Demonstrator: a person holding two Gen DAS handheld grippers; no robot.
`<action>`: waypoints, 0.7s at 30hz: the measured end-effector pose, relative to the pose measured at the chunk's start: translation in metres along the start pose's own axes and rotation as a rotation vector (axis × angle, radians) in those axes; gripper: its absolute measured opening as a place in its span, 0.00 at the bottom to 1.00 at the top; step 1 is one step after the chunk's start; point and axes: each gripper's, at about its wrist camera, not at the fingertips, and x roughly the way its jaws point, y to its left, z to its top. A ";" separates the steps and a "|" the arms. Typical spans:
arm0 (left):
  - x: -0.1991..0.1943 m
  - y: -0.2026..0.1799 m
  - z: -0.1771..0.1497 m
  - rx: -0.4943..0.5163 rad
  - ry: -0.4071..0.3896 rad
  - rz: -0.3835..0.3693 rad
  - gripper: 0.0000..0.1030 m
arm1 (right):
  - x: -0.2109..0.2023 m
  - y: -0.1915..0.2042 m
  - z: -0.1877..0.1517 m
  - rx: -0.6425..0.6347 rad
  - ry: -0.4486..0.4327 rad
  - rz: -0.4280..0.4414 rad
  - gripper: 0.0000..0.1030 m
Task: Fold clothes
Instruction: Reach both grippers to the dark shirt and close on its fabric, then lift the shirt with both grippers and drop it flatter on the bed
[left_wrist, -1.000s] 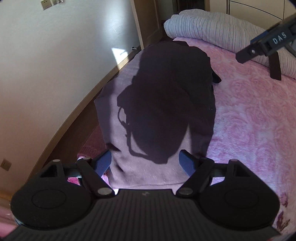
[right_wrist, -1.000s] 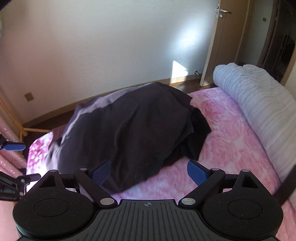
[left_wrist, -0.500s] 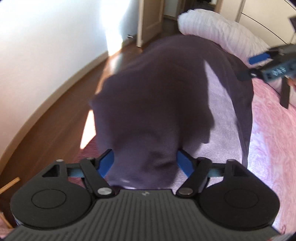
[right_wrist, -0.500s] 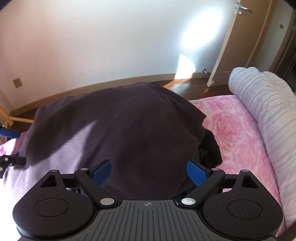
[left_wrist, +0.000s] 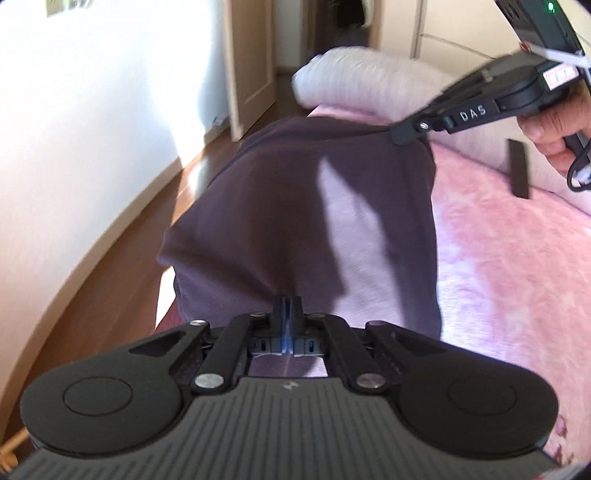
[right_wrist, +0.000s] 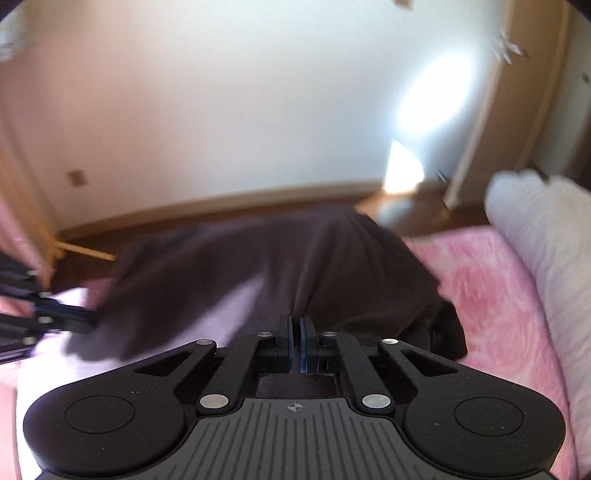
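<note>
Pink bedspread (left_wrist: 498, 258) under one dark garment (left_wrist: 295, 206), two hand-held grippers, left hand-held gripper (left_wrist: 287, 308) and right hand-held gripper (right_wrist: 296, 328), each clamped on its hem.

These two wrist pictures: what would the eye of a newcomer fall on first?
The dark purple garment fills the middle of both views, spread on the pink bedspread. The left gripper and the right gripper each have their jaws shut on its near edge. A white striped duvet lies rolled along the right side of the bed.
</note>
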 end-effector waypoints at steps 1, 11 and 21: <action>-0.009 -0.005 0.000 0.016 -0.013 -0.015 0.00 | -0.017 0.009 0.000 -0.016 -0.015 0.016 0.02; -0.074 -0.080 -0.030 0.106 -0.016 -0.180 0.00 | -0.159 0.069 -0.070 -0.046 0.043 0.030 0.02; -0.105 -0.233 -0.053 0.293 0.016 -0.473 0.00 | -0.300 0.066 -0.199 0.024 0.206 -0.222 0.02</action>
